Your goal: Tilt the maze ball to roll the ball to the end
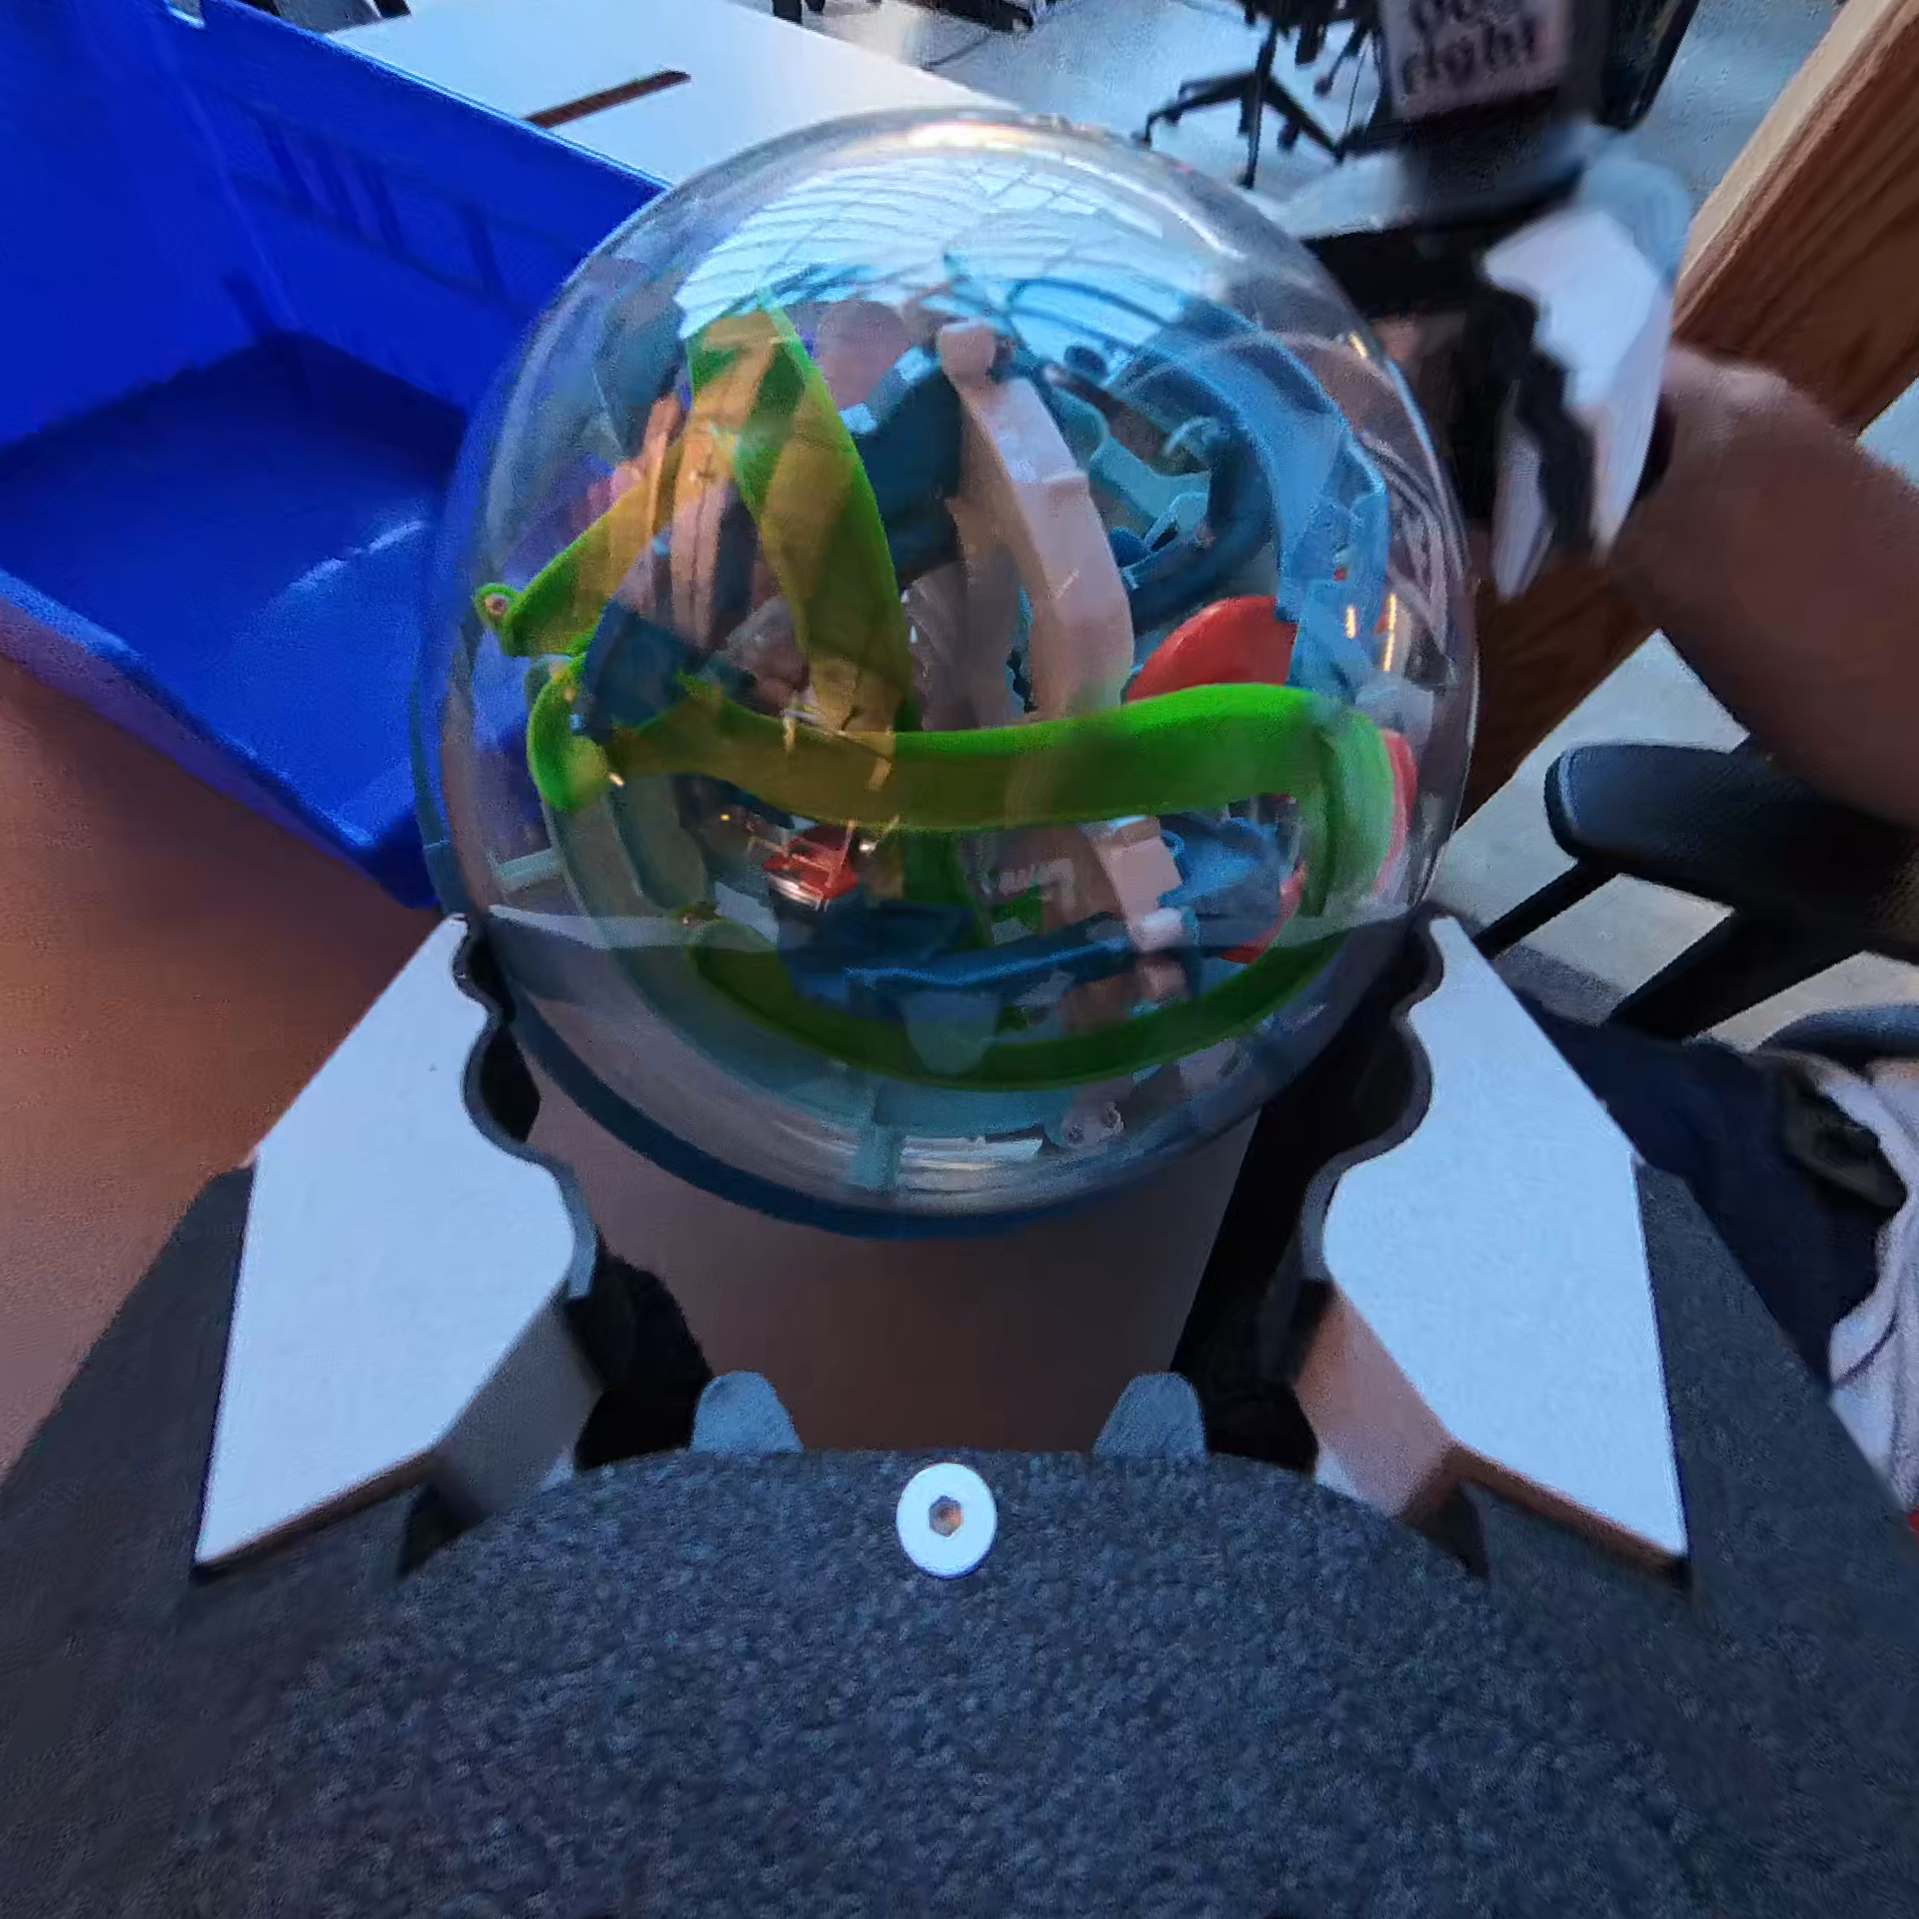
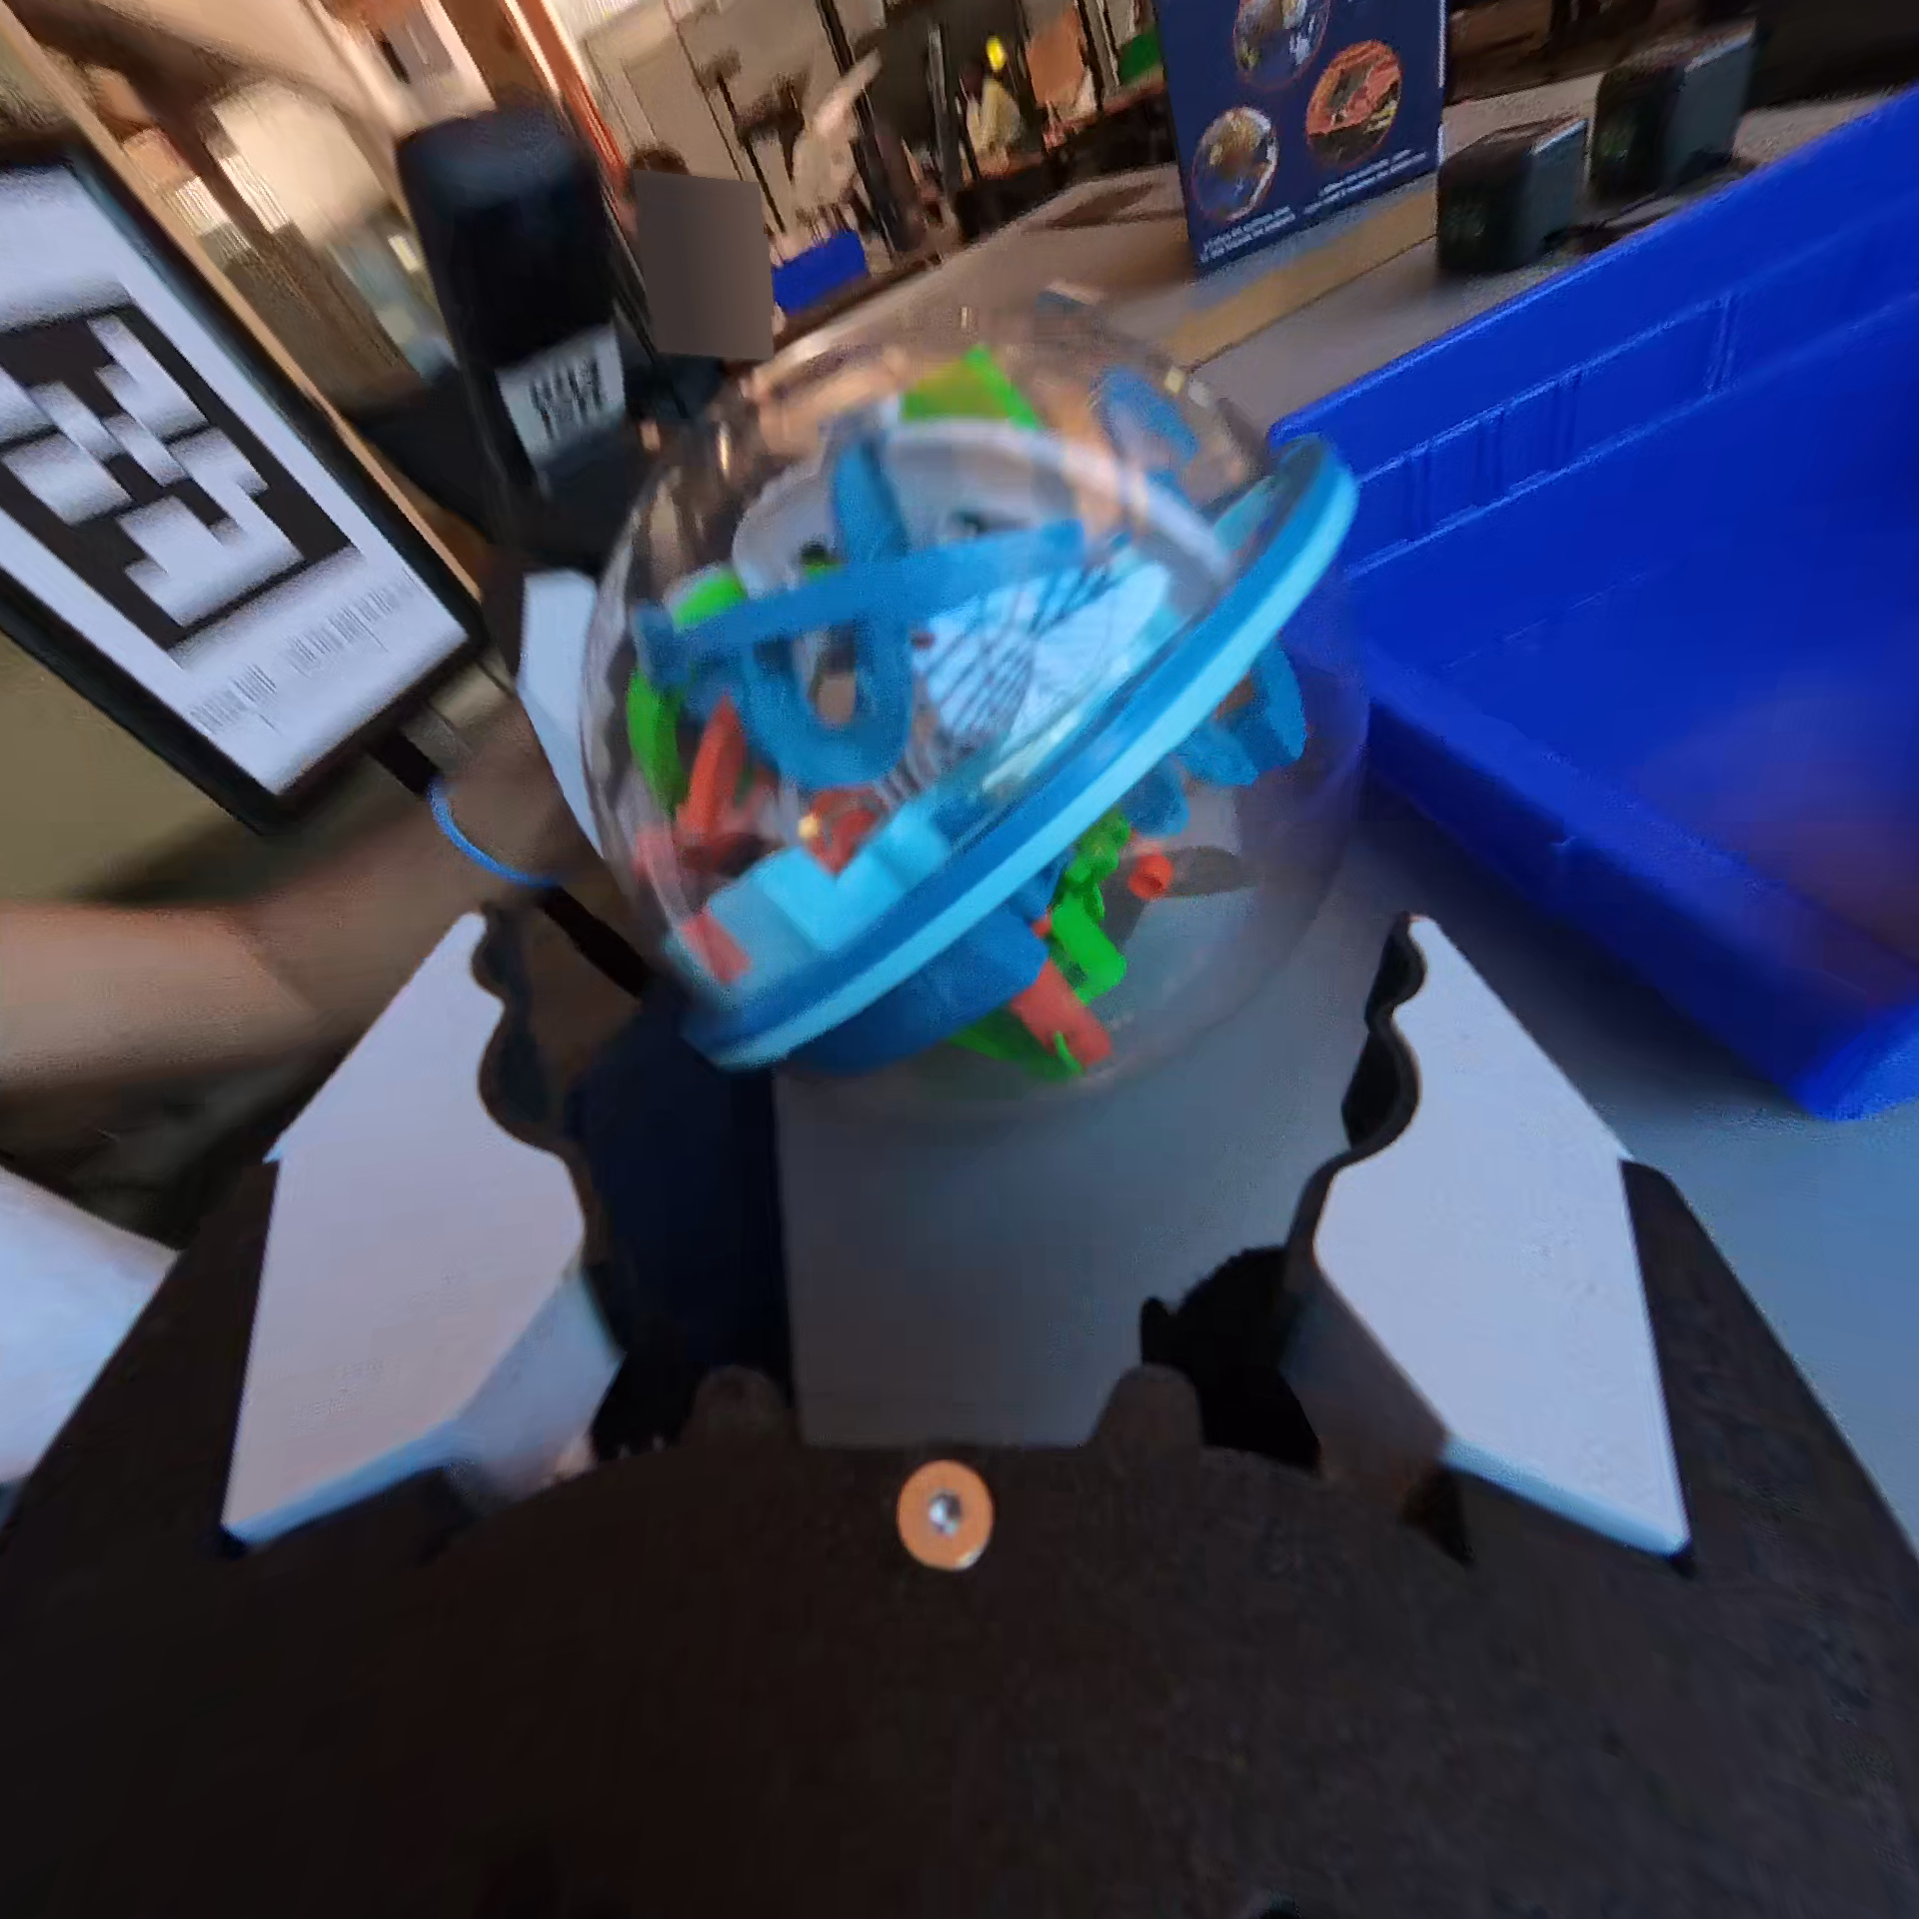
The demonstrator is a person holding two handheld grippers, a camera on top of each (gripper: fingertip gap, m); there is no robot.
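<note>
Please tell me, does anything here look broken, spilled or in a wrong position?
Nothing looks broken or spilled. The maze ball sits between the fingers of both grippers, and its blue seam ring runs slanted, which fits the tilting task. The clear shell shows no crack. The blue bin beside it stands normally.

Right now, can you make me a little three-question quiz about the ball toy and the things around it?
1. True or false: the maze ball has a see-through shell.
2. What colour is the big bin beside the ball: A red, B blue, C yellow?
3. Fill in: in the right wrist view, a light blue ___ runs around the ball's middle.

Key: 1 true; 2 B; 3 ring.
</note>
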